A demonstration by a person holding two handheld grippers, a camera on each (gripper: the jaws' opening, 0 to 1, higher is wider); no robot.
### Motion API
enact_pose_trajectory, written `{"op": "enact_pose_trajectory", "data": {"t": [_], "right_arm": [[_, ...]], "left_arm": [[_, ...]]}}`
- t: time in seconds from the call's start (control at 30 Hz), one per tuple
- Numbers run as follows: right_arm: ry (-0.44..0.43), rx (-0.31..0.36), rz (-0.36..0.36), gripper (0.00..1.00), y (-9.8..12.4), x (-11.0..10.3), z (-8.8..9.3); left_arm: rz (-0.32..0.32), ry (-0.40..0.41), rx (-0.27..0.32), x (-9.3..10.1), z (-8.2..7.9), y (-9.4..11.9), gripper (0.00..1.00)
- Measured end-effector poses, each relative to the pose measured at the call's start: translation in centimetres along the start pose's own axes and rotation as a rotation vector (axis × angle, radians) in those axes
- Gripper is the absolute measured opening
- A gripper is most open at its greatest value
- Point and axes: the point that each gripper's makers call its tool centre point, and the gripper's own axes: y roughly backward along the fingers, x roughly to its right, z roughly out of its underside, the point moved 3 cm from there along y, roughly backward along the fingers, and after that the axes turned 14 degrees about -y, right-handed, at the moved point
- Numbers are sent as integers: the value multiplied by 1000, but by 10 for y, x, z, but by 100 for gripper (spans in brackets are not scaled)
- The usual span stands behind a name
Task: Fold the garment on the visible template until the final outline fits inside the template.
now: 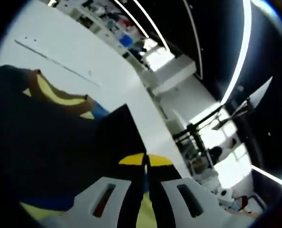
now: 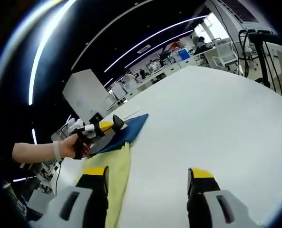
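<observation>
Dark garment (image 1: 60,152) pinched in left gripper (image 1: 146,164) fingers, lifted off white desk (image 2: 212,114); right gripper (image 2: 148,178) fingers spread, empty; risks one-sided slip, bunching

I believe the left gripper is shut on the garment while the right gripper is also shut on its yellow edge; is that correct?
Not quite. The left gripper is shut on the garment, but the right gripper is open, as the right gripper view shows: its jaws stand wide apart over the white table, with the yellow edge beside its left jaw, not between them.
</observation>
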Motion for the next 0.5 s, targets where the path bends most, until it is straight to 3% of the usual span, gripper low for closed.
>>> {"op": "enact_pose_trajectory", "data": {"t": [0.33,0.47,0.5], "right_arm": [[-5,-2,-6,66,-5,-2,3],[-1,-5,-8,66,-6,-2,4],[4,-5,-18,67,-7,-4,3]], "left_arm": [[-10,-23,-41,-3,11,-6,0],[-9,-79,-54,-6,14,-7,0],[-11,-127,-57,-8,15,-9,0]]}}
